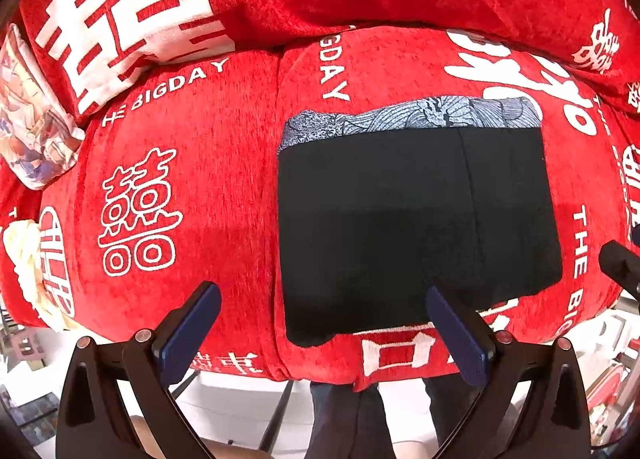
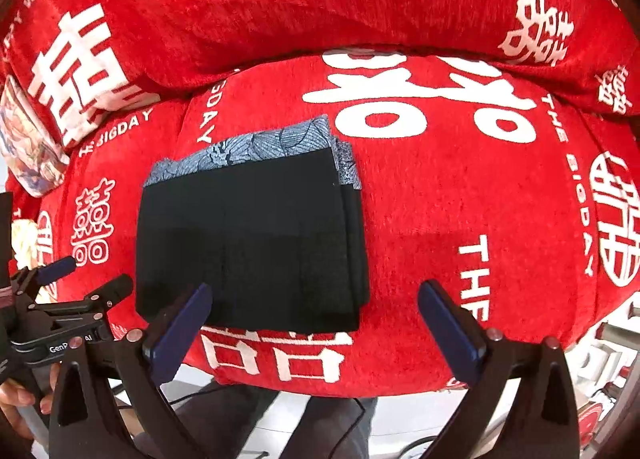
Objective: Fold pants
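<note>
Both views are evenly and brightly lit from above. A soft-edged shadow is cast across the lower half of the folded black pants [image 1: 416, 227] [image 2: 248, 243] and onto the red sofa cover [image 1: 224, 163] [image 2: 420, 199] to either side of them. Little detail is resolved in the black fabric. No glare is seen on the cover. Strong fisheye curvature is evident away from the pants, with dark vignetting at the corners. The pale floor below the pants is overexposed and slightly soft.
</note>
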